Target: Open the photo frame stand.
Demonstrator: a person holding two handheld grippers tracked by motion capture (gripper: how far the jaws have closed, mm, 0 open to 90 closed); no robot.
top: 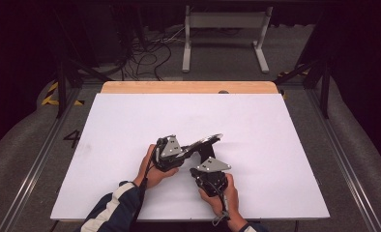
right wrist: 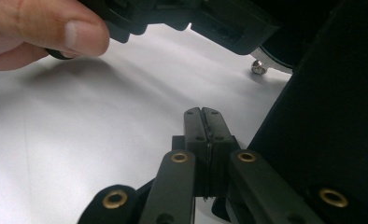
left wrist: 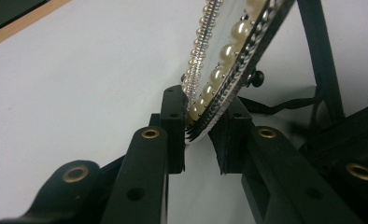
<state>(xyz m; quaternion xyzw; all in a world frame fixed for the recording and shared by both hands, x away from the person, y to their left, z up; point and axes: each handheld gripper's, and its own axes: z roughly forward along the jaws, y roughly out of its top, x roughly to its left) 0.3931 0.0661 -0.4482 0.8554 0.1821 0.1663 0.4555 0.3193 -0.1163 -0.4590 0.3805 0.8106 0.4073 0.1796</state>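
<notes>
Left gripper [left wrist: 200, 122] clamped on the lower rim of a pearl-framed mirror [left wrist: 229, 56], one jaw on the front face beside the pearl row, the other against the dark back edge; in the high view the same left gripper [top: 191, 151] sits near the middle of the white table [top: 130, 125], gripping the mirror [top: 207, 140] by its near end. Mirror tilted, raised off the table surface, far end pointing up and right. Frame edged with a row of cream pearls, a line of small silver beads beside it, and a braided metal rim. Black strut [left wrist: 320, 51] of a stand behind the mirror, with a small round screw knob [left wrist: 258, 76] at the back.

Right gripper [right wrist: 204, 122] clenched, both jaws pressed flat together with nothing between them, low over the table; in the high view right gripper [top: 203, 162] just beside the left one.

A painted "4" [top: 72, 138] readable on the floor left of the table. No brand or label legible on the mirror.
</notes>
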